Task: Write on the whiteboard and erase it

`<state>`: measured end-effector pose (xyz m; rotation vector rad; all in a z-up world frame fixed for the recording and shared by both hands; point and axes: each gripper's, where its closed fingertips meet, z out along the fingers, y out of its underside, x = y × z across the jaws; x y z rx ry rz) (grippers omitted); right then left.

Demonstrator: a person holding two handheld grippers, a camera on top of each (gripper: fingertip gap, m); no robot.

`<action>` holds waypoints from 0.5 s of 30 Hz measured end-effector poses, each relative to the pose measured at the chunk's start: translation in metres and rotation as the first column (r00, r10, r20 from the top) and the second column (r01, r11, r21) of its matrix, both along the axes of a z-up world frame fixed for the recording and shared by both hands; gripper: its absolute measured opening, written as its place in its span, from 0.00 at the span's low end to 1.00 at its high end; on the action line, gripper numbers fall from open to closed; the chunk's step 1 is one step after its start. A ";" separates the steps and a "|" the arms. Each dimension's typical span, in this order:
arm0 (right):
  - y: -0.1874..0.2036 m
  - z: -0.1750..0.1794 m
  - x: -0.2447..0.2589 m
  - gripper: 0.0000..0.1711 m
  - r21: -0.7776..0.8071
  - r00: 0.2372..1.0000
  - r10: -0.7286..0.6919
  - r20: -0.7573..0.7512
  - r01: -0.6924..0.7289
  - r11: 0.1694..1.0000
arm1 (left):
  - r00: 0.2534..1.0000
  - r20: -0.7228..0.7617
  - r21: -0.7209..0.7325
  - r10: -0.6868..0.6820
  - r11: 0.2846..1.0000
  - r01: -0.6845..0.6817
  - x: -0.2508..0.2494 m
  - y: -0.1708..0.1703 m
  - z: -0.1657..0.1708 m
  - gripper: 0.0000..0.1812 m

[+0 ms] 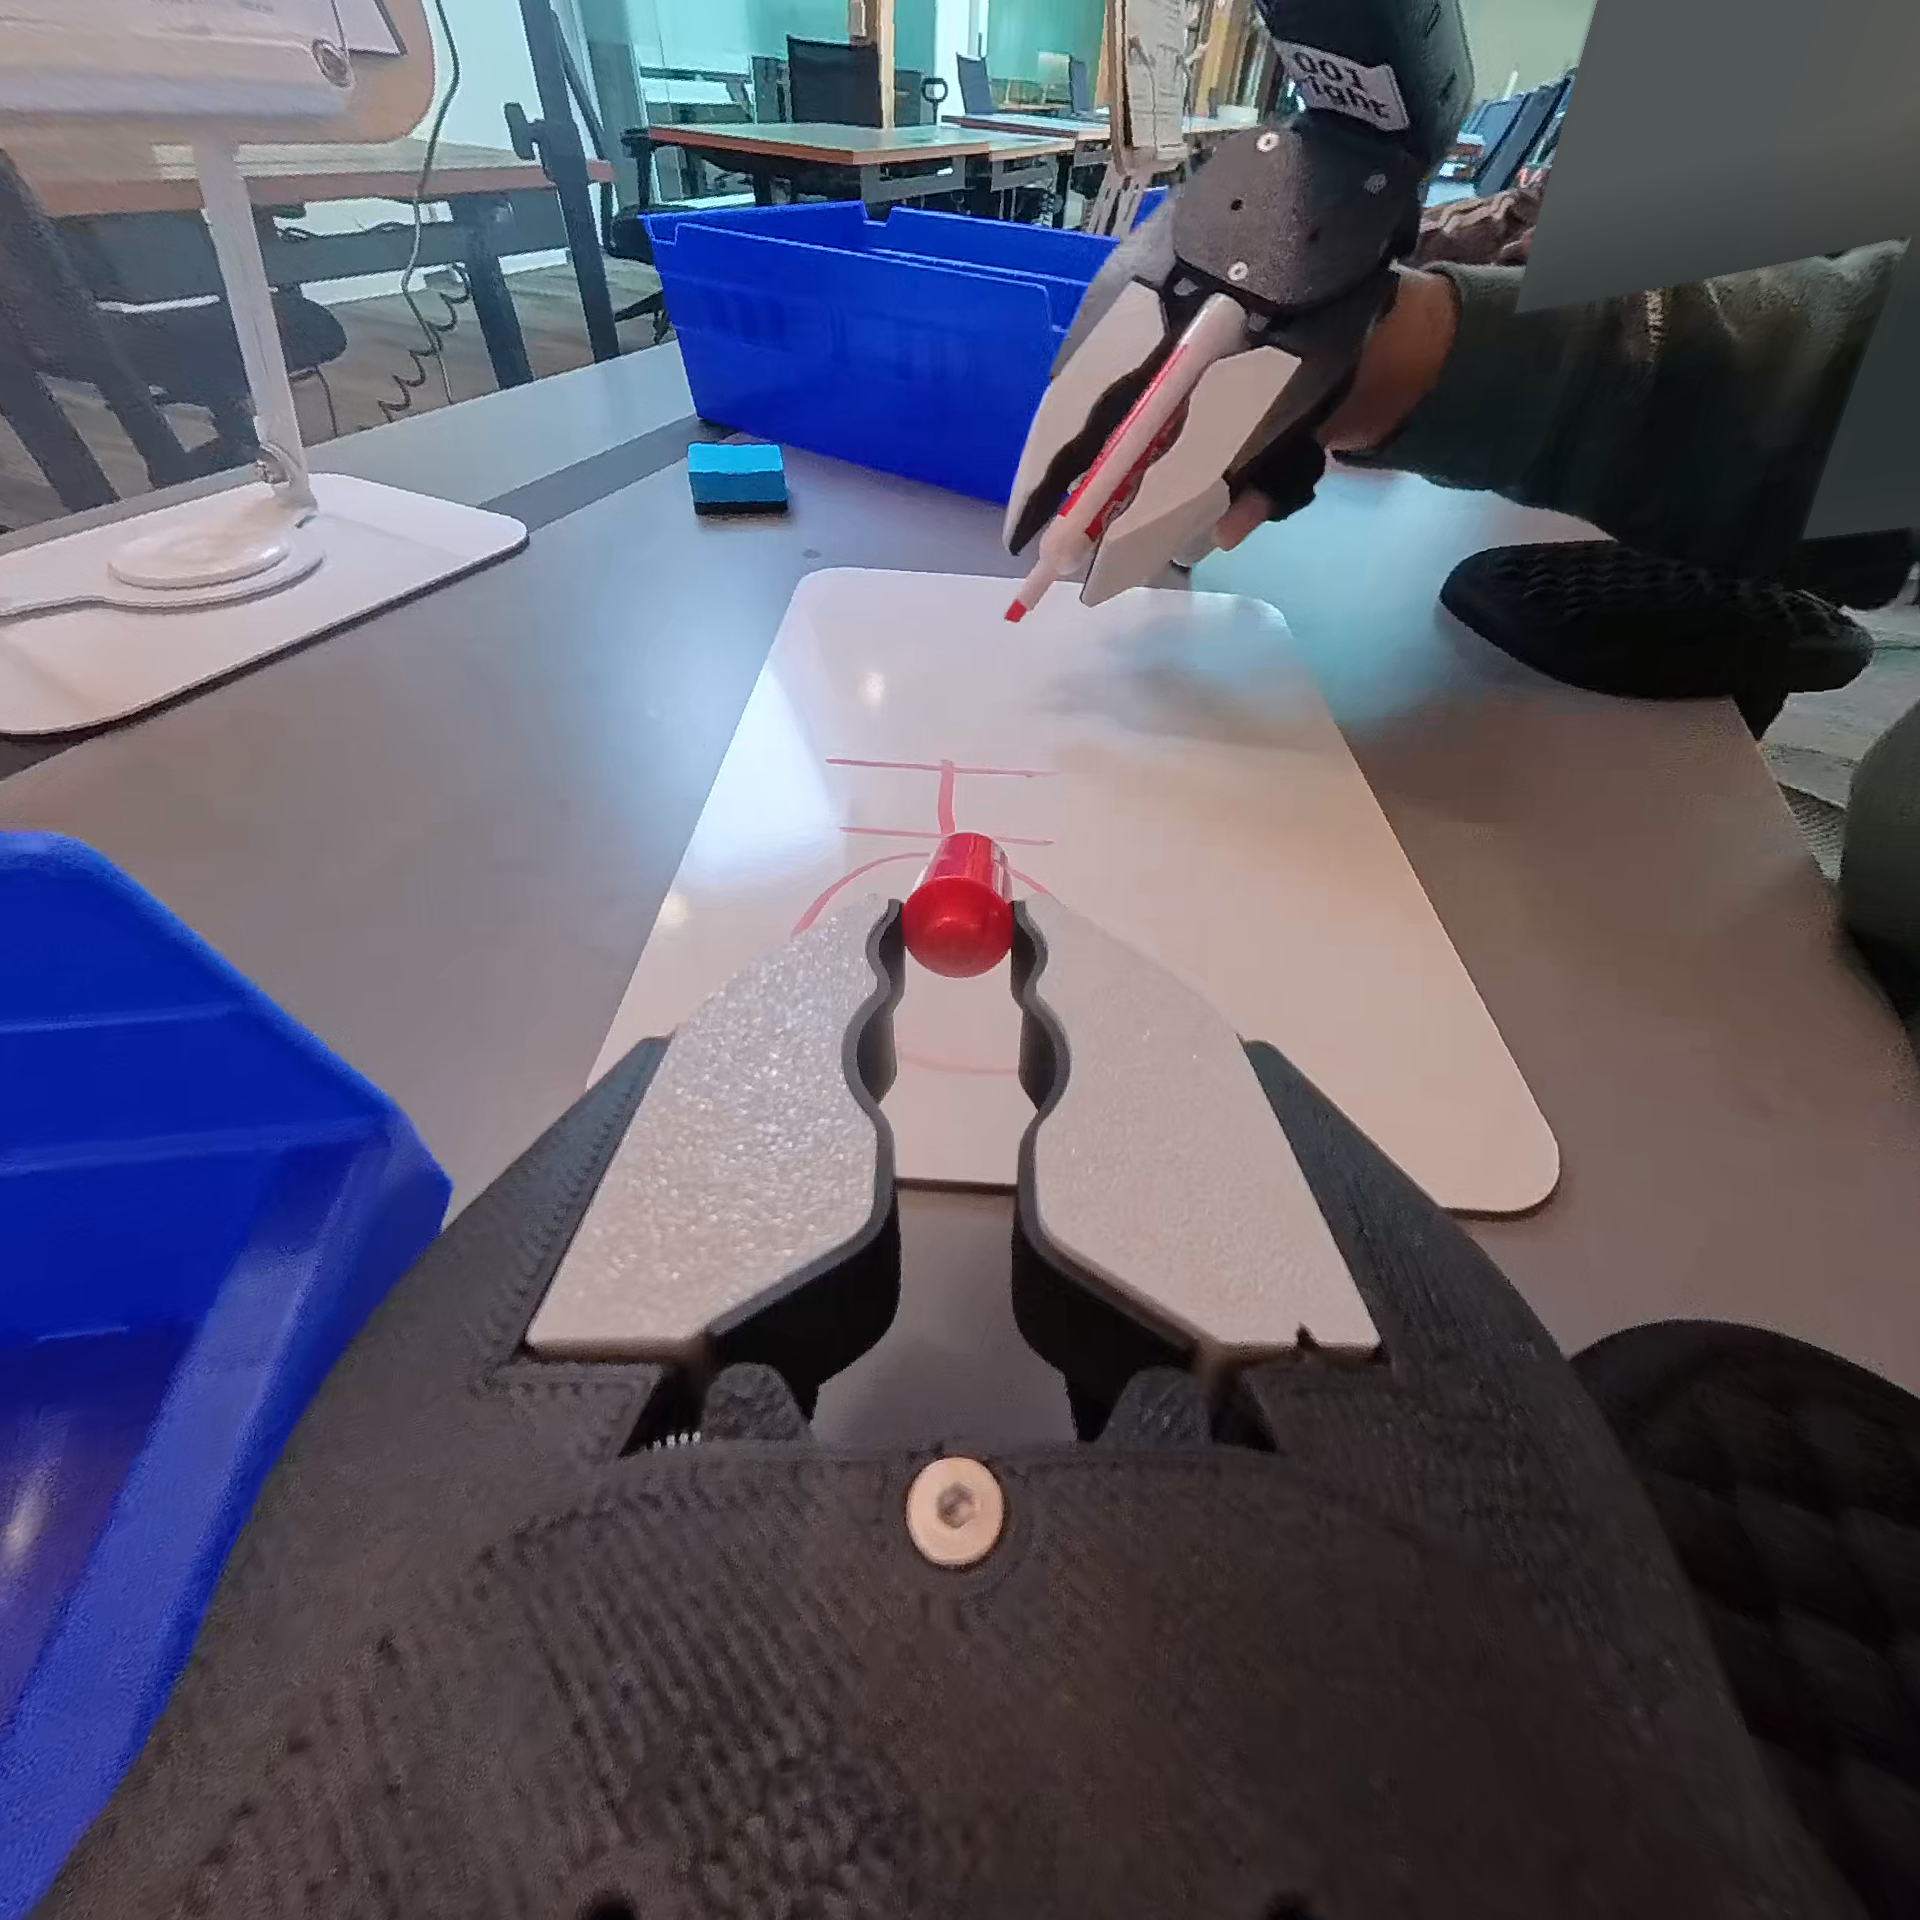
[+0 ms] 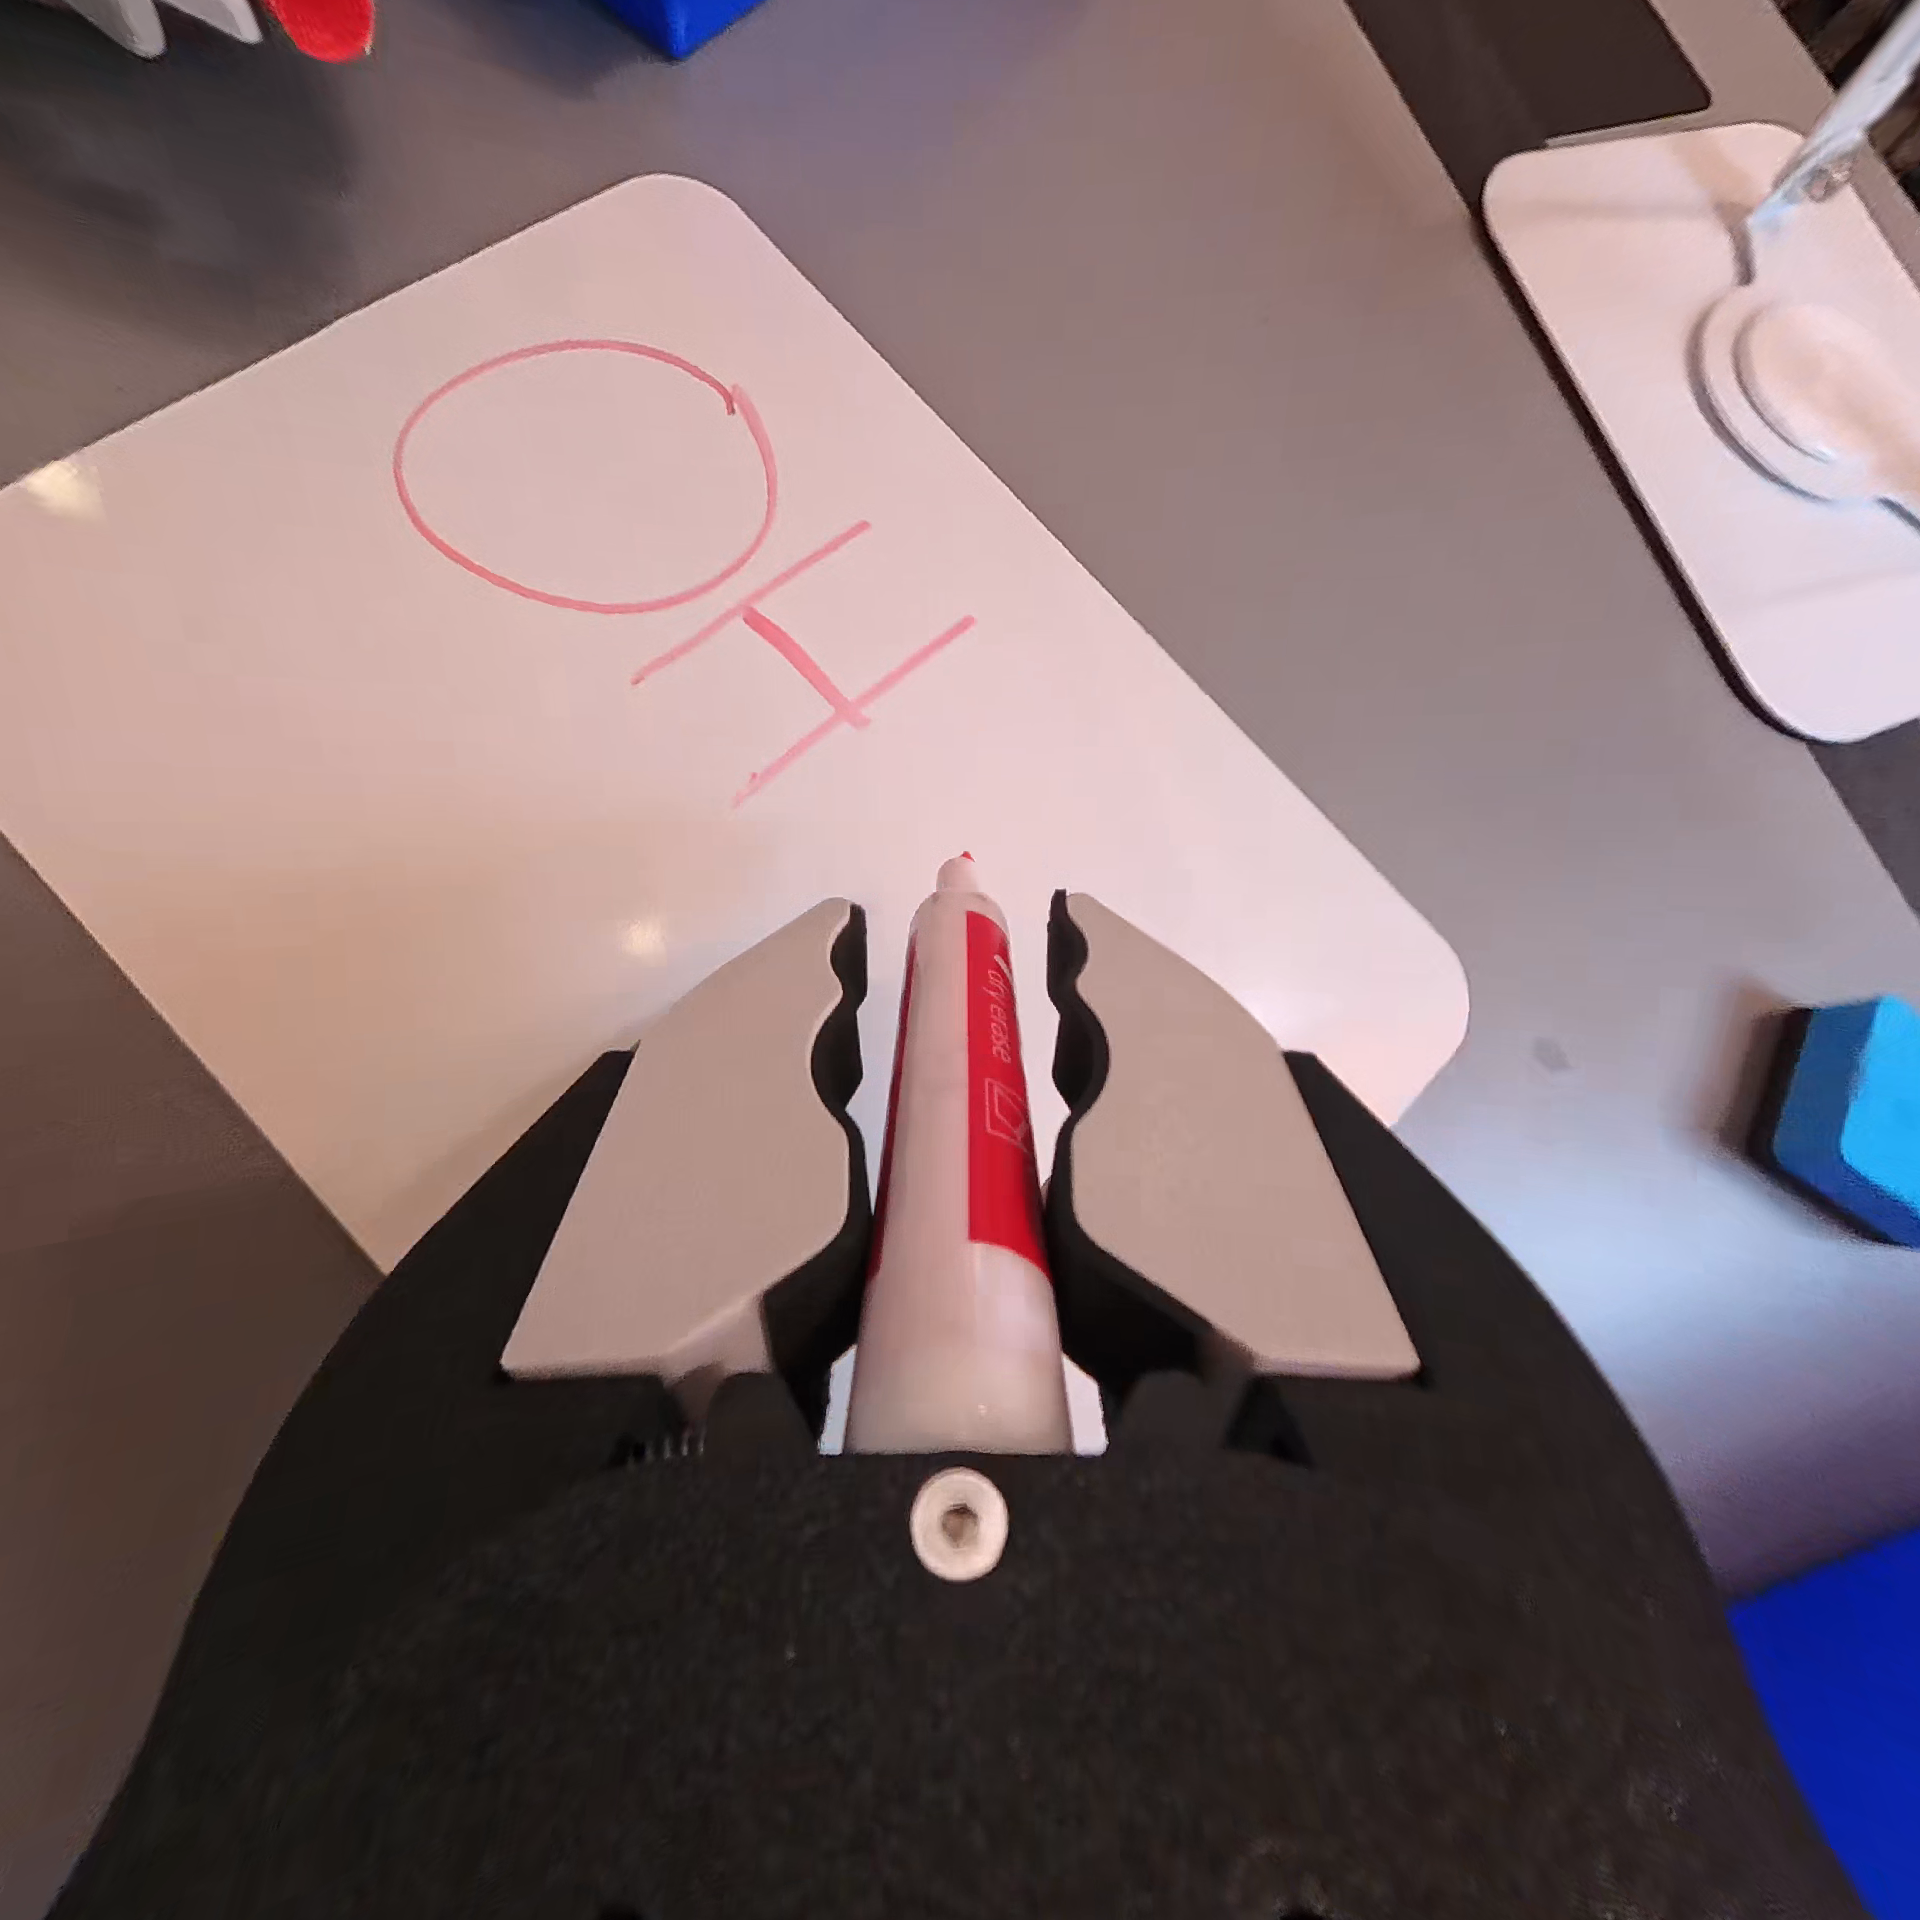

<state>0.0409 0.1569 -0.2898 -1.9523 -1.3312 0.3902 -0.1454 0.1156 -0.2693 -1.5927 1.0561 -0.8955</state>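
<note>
A white whiteboard (image 1: 1195, 935) (image 2: 312, 779) with red marks drawn on it lies flat on the grey table. My left gripper (image 1: 956, 920) is shut on the red marker cap (image 1: 958, 904), held low over the board's near half. My right gripper (image 2: 956, 904) is shut on the uncapped red-and-white marker (image 2: 966, 1122); its tip (image 2: 964, 858) hovers over the board's edge near the marks. In the left wrist view the right gripper (image 1: 1060, 561) holds the marker (image 1: 1122, 457) above the board's far end, tip off the surface. A blue eraser (image 1: 738, 476) (image 2: 1849, 1122) lies on the table beside the board.
A blue bin (image 1: 873, 343) stands behind the board, another blue bin (image 1: 156, 1195) at the near left. A white stand base (image 1: 239, 582) (image 2: 1704, 416) sits on the table. A person's sleeve (image 1: 1662, 384) and a black chair arm (image 1: 1652, 623) are at the right. My right fingertips sit around 20 cm from my left ones. The blue eraser (image 2: 1849, 1122) lies around 20 cm away from my right fingertips.
</note>
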 end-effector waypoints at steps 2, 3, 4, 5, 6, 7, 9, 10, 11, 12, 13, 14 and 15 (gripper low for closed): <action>-0.003 0.000 0.005 0.20 0.008 0.999 -0.011 -0.033 0.011 1.000 | 1.000 -0.010 0.007 0.003 1.000 -0.003 0.006 0.000 -0.001 0.11; -0.005 0.000 0.006 0.20 0.011 0.999 -0.012 -0.050 0.013 1.000 | 1.000 -0.015 0.016 0.006 1.000 -0.006 0.009 0.000 -0.001 0.11; -0.006 0.000 0.006 0.20 0.014 0.998 -0.011 -0.064 0.012 1.000 | 1.000 -0.018 0.023 0.009 1.000 -0.009 0.011 0.000 -0.001 0.11; -0.006 0.000 0.006 0.20 0.020 0.997 -0.007 -0.074 0.009 1.000 | 1.000 -0.017 0.026 0.014 1.000 -0.013 0.014 0.000 0.000 0.11; -0.007 -0.001 0.005 0.20 0.026 0.997 -0.003 -0.080 0.005 1.000 | 1.000 -0.013 0.027 0.018 0.999 -0.018 0.016 0.001 0.000 0.11; -0.008 -0.001 0.004 0.20 0.029 0.996 0.004 -0.085 -0.001 1.000 | 1.000 -0.007 0.028 0.024 0.999 -0.024 0.018 0.001 0.002 0.11; -0.010 -0.002 0.002 0.20 0.036 0.996 0.017 -0.082 -0.014 0.999 | 0.999 0.012 0.027 0.031 0.999 -0.031 0.022 0.002 0.006 0.11; -0.011 -0.002 0.001 0.20 0.043 0.997 0.024 -0.078 -0.020 0.999 | 0.999 0.026 0.027 0.033 0.999 -0.034 0.025 0.002 0.009 0.11; -0.012 0.000 0.000 0.20 0.052 0.997 0.031 -0.078 -0.027 0.998 | 0.999 0.040 0.028 0.034 0.999 -0.035 0.027 0.002 0.012 0.11; -0.014 0.001 -0.001 0.20 0.055 0.996 0.042 -0.085 -0.038 0.998 | 0.998 0.049 0.028 0.033 0.999 -0.034 0.030 0.002 0.014 0.11; -0.017 0.002 -0.004 0.20 0.054 0.994 0.056 -0.097 -0.051 0.997 | 0.998 0.055 0.032 0.033 0.999 -0.035 0.033 0.002 0.016 0.11; -0.020 0.003 -0.006 0.20 0.052 0.991 0.071 -0.111 -0.065 0.997 | 0.998 0.056 0.036 0.031 0.999 -0.033 0.035 0.001 0.017 0.11; -0.022 0.003 -0.008 0.20 0.053 0.989 0.081 -0.122 -0.075 0.996 | 0.998 0.052 0.040 0.029 0.999 -0.031 0.036 0.001 0.016 0.11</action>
